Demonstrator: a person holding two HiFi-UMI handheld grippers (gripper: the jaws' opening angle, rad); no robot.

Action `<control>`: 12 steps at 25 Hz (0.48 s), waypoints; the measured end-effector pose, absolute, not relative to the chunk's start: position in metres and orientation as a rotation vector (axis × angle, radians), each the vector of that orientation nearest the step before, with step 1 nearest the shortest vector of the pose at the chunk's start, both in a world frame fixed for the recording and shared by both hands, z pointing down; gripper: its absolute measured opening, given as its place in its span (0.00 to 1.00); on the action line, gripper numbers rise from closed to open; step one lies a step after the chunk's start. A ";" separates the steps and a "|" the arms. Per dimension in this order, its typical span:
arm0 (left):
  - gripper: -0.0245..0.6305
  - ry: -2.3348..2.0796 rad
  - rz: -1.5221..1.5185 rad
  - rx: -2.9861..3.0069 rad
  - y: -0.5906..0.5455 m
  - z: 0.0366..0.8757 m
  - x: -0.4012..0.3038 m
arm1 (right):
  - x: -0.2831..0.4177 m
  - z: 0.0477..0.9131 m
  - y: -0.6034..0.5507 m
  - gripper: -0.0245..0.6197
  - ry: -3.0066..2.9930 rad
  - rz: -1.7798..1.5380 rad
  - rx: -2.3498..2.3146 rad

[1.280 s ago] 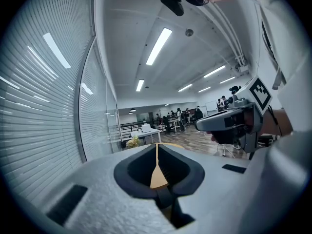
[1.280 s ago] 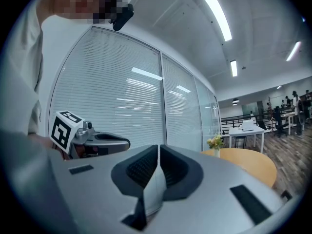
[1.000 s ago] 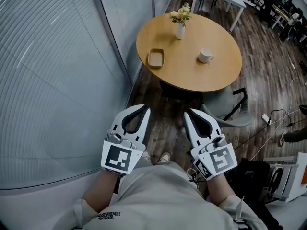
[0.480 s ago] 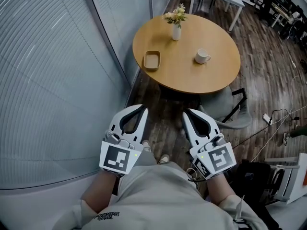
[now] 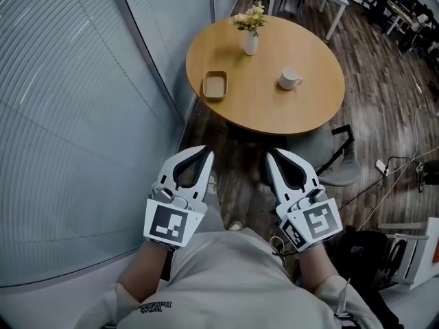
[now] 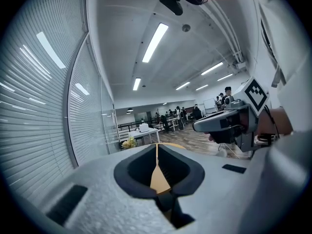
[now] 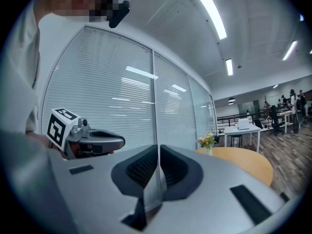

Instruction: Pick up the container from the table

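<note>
Both grippers have edged forward a little as the person walks toward the round table (image 5: pixel 312 112).

From the head view, the left gripper (image 5: pixel 206 155) and right gripper (image 5: pixel 271 154) ride side by side at waist height, each with its jaws pressed together and nothing in them. The container (image 5: pixel 215 86) — a shallow tan tray — sits almost straight ahead of the left gripper, well apart from it. A vase of flowers (image 5: pixel 251 36) stands beyond the container and a cup (image 5: pixel 289 79) ahead of the right gripper.

The left gripper view shows its jaws meeting in a thin seam, with only a sliver of tabletop through it; the container cannot be made out.

The right gripper view shows the same — jaws together, the flowers and table edge ahead and to its right.

To do this well, I'd say close the distance first, spread the left jaws before reaching, then come in low over the near wall and lift level.
</note>
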State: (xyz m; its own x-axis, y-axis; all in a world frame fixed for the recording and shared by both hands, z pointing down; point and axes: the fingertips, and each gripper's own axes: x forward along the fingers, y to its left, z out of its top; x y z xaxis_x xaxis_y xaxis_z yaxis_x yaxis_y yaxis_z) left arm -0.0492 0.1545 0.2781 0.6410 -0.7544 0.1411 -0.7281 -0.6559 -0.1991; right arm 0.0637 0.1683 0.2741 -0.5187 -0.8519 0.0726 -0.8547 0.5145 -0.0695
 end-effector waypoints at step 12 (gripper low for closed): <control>0.08 1.195 -0.337 -2.771 0.056 0.291 -0.051 | 0.076 0.284 0.081 0.10 -2.594 0.109 1.604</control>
